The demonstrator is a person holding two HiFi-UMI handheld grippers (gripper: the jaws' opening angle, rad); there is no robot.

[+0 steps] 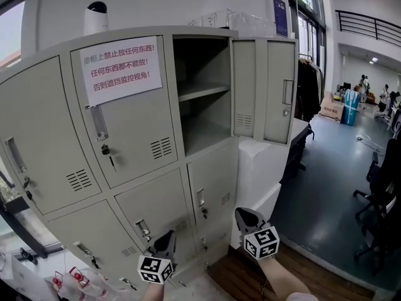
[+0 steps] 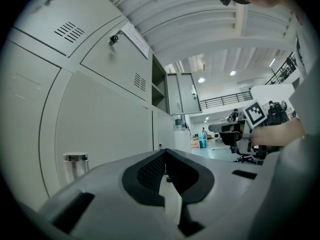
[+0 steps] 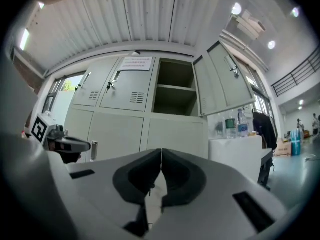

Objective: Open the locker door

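**Inspector:** Status of the locker door (image 1: 264, 89)?

**Assistant:** Found already open, swung wide to the right of the open compartment (image 1: 200, 127), right of centre in the upper half of the head view. Seen likewise at upper right in the right gripper view. Inside, one shelf (image 1: 203, 91), bare as far as visible.

**Inspector:** And the tongs?

**Assistant:** Checked the left gripper (image 2: 165, 154): closed pad to pad, holding nothing. Checked the right gripper (image 3: 161, 153): closed likewise, nothing held. Located both low at bottom centre of the head view, well apart from that door and touching no part of the locker bank (image 1: 50, 137).

**Inspector:** Step in hand?

**Assistant:** Judged as the opening itself complete, or else nothing begun on another door. Cannot say which from this. No contact with any handle (image 1: 200, 197).

**Inspector:** Requirements for the next move?

**Assistant:** If complete, nothing beyond keeping clear. If one of the closed doors near the printed notice (image 1: 120, 71) is meant, at centre and left: part the jaws, bring them to its handle, close on it, then pull outward along the hinge arc. Possibly locked, so pull gently at first.
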